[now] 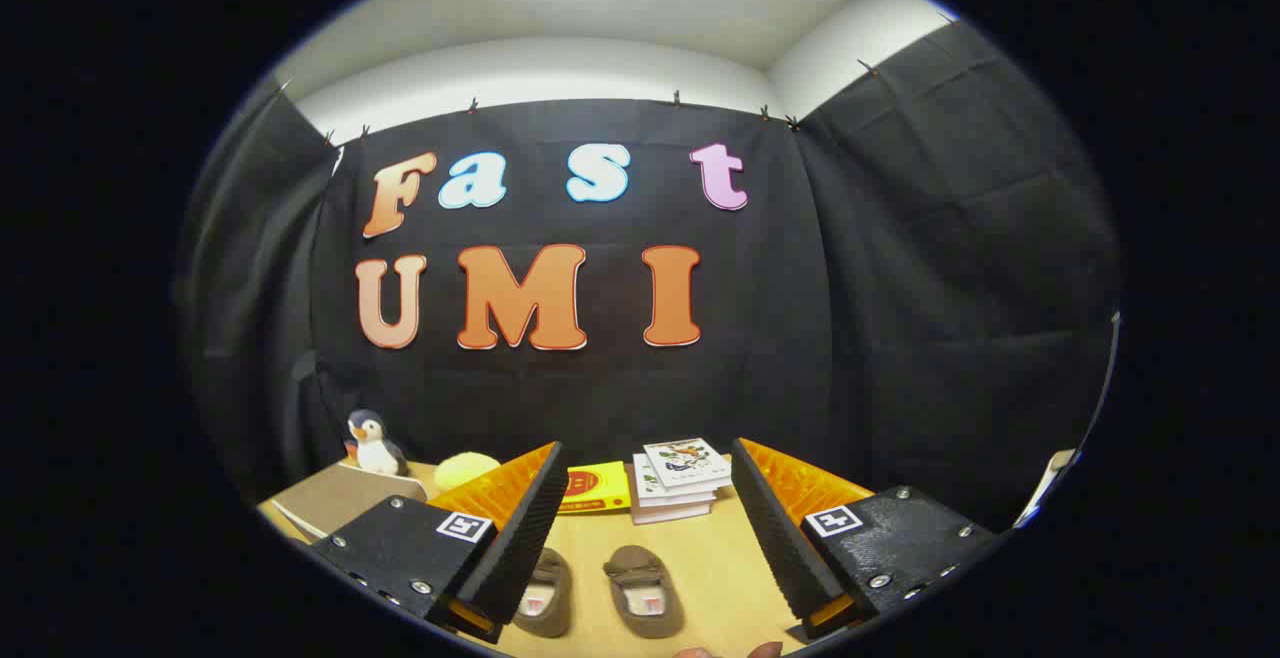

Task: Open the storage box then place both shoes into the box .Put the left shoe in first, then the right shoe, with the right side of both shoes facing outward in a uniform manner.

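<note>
- While the hand-held gripper (645,528) is hovering above the surface (720,563), its fingers are standing wide apart and gripping nothing.
- Two brown shoes (600,593) are lying side by side on the surface, between the fingers and just below them; the left finger is partly covering one shoe.
- A cardboard storage box (345,498) is sitting off to the left, beyond the left finger, with a toy penguin (374,443) just behind it.
- A yellow booklet (592,488) and a stack of books (680,483) are lying beyond the shoes.
- Risk: the box appears unopened, so reaching for a shoe now would be breaking the required order.
- Risk: the shoes are looking alike from here, so picking the wrong one first is likely.
</note>
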Tool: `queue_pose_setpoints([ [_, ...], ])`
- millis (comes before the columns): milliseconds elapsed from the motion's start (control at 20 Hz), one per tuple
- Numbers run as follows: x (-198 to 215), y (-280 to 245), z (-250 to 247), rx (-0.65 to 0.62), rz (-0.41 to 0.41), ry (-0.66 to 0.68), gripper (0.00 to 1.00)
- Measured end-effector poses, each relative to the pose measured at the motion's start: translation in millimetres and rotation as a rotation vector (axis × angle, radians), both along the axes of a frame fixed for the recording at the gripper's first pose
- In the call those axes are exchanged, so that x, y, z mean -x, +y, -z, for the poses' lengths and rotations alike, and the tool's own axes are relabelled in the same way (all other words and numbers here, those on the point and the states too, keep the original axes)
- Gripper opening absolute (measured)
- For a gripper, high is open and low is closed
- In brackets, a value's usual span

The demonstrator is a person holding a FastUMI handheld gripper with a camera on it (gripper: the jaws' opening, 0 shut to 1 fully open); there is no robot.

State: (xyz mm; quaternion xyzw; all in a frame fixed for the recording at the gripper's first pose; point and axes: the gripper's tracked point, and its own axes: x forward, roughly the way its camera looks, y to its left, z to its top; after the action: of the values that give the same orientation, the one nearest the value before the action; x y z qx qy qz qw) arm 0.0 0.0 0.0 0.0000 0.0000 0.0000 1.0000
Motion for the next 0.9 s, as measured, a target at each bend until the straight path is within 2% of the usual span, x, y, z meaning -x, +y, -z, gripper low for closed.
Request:
queue_pose_setpoints([
  [100,-4.0,1.5,-6.8,0.009,-0.014,0.005,0.98],
  [300,-24.2,4.7,-13.0,-0.058,-0.076,0.005,0.98],
  [500,-37.8,3.7,-10.4,0.0,-0.112,0.006,0.98],
  [700,-43.4,17.7,-6.7,-0.025,-0.188,0.039,0.98],
  [900,-49.2,25.2,2.6,-0.026,-0.194,0.062,0.98],
])
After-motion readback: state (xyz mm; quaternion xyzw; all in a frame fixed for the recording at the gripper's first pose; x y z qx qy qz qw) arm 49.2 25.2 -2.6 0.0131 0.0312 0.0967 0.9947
